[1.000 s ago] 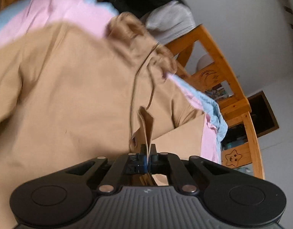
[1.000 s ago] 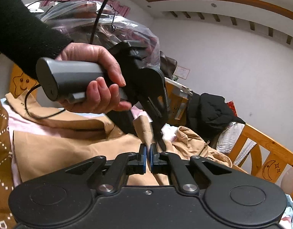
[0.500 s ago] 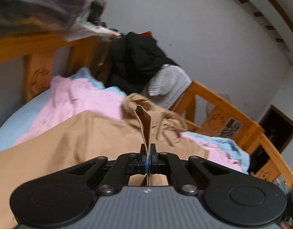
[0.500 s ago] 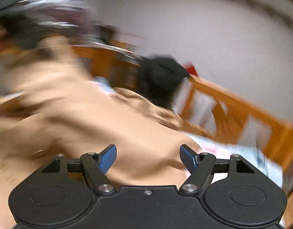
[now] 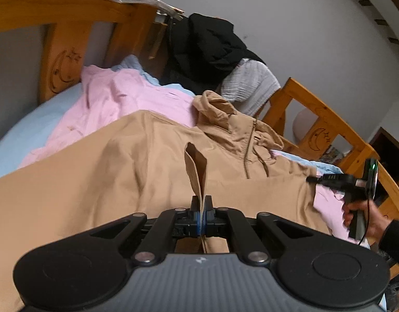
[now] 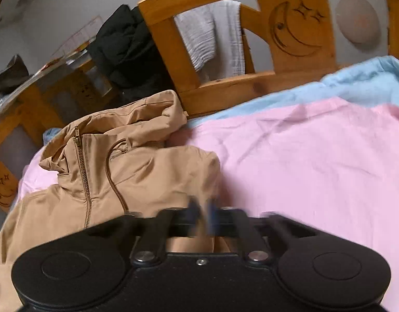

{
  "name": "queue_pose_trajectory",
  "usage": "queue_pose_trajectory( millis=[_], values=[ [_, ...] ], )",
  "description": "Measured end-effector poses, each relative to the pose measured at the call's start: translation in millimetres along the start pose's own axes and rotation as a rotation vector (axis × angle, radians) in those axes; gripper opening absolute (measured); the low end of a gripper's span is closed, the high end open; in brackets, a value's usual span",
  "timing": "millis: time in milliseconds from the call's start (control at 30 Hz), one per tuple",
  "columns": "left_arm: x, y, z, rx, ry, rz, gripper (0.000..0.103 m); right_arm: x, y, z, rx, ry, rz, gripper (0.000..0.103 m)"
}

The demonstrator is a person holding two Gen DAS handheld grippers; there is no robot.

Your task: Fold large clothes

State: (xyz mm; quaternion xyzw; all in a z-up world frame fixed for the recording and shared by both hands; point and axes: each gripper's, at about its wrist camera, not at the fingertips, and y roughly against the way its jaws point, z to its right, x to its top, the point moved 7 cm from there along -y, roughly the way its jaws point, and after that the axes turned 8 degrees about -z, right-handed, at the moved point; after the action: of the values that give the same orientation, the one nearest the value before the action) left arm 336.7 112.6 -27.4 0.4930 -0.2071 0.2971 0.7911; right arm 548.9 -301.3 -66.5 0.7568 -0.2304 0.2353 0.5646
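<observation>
A wooden bed frame (image 5: 326, 119) with carved moon and star panels (image 6: 293, 28) is seen around the bed, which is covered by a pink sheet (image 6: 316, 161) over a light blue sheet (image 6: 355, 83). A black coat (image 5: 207, 44) and a white ribbed cloth (image 6: 215, 36) are draped over the far rail. A plain pale wall (image 5: 303, 26) is seen behind, lit softly by daylight.

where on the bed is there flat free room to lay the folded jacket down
The widest free patch is the pink sheet right of the tan jacket, bordered by the blue sheet and wooden rail. A smaller pink strip lies between the jacket and headboard. The far corner is crowded with a black coat and grey cloth.
</observation>
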Motion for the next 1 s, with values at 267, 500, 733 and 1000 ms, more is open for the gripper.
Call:
queue_pose_trajectory(
  millis=[267,500,733,1000],
  values=[
    [-15.9,-86.3,6.0,0.066,-0.02,-0.118,0.0,45.2,-5.3,20.6,-0.216,0.209,-0.044,0.0],
    [-24.0,-93.0,0.7,0.084,-0.046,-0.108,0.0,-9.5,14.9,34.0,-0.217,0.196,-0.036,0.026],
    [-21.8,-97.6,-2.9,0.107,-0.072,-0.114,0.001,-83.5,41.0,33.8,-0.254,0.313,-0.099,0.041],
    [-21.5,-80.2,4.9,0.092,-0.1,-0.122,0.022,-93.4,36.0,54.7,-0.332,0.22,-0.052,0.033]
  ],
)
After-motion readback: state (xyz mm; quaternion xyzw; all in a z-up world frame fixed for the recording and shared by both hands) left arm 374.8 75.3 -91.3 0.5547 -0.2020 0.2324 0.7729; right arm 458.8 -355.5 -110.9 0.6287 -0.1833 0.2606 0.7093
